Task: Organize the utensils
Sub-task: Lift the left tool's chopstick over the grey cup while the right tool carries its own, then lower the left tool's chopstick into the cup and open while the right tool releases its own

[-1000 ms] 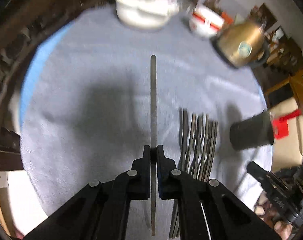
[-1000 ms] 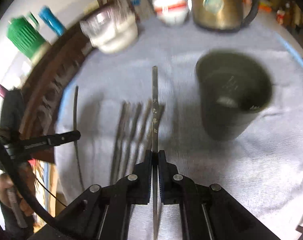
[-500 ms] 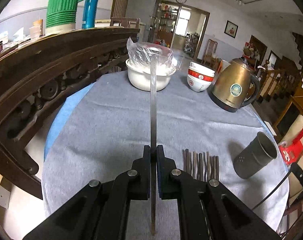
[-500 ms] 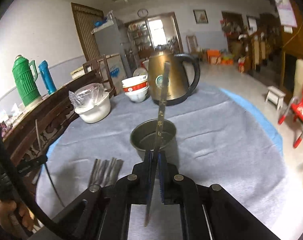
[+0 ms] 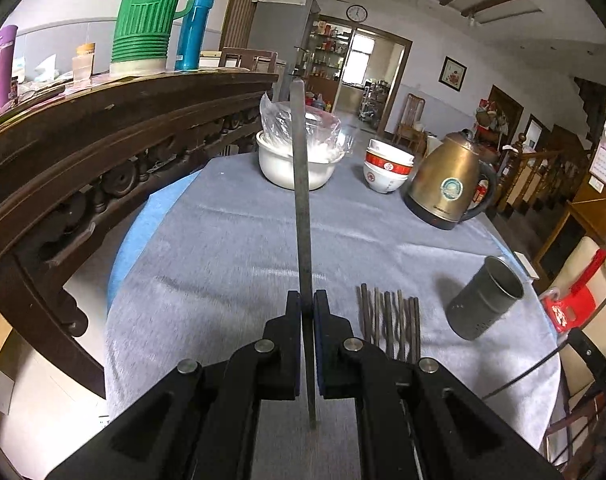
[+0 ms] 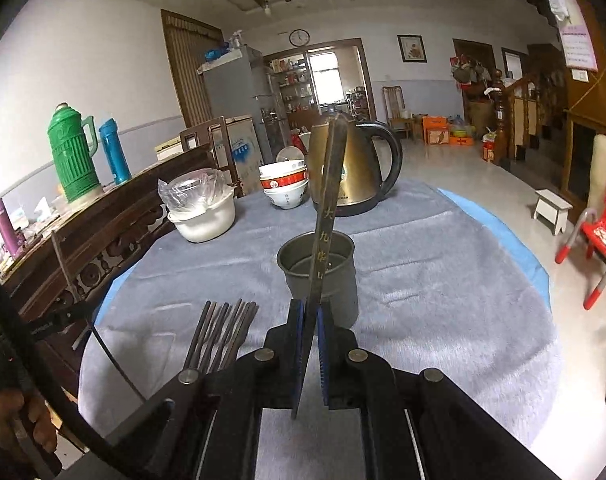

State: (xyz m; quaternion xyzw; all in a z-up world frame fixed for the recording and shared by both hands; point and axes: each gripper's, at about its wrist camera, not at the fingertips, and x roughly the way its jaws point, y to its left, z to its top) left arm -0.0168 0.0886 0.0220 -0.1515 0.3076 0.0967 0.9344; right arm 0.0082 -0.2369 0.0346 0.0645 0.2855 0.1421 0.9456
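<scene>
A round table (image 5: 239,248) covered in grey cloth carries everything here. At its far edge, seen from the left wrist, stands a brass-coloured kettle (image 5: 449,184), with stacked red-and-white bowls (image 5: 387,166) just beside it and a white pot (image 5: 295,164) lined with a plastic bag further along that same edge. A dark carved wooden sideboard (image 5: 83,152) runs alongside the table on the far side of the pot from the kettle, bearing a green thermos (image 5: 147,12).

Nearer than the kettle, a dark metal cup (image 6: 319,276) stands upright on the cloth, its mouth open upward. Beside the cup, apart from it, a bundle of chopsticks (image 6: 223,332) lies flat on the cloth, roughly parallel and touching one another.

The right gripper (image 6: 309,344) has its jaws pressed onto a single dark chopstick (image 6: 327,208) marked with gold characters. The stick rises from between the jaws, tilted slightly, and in this view it crosses in front of the cup and the kettle beyond; whether its tip is over the cup cannot be judged. The cup sits directly ahead of this gripper.

The left gripper (image 5: 307,340) likewise pinches one plain grey chopstick (image 5: 301,200), which stands nearly straight up from the jaws and is held above the cloth. From this gripper the bundle lies just beside the jaws, toward the cup.
</scene>
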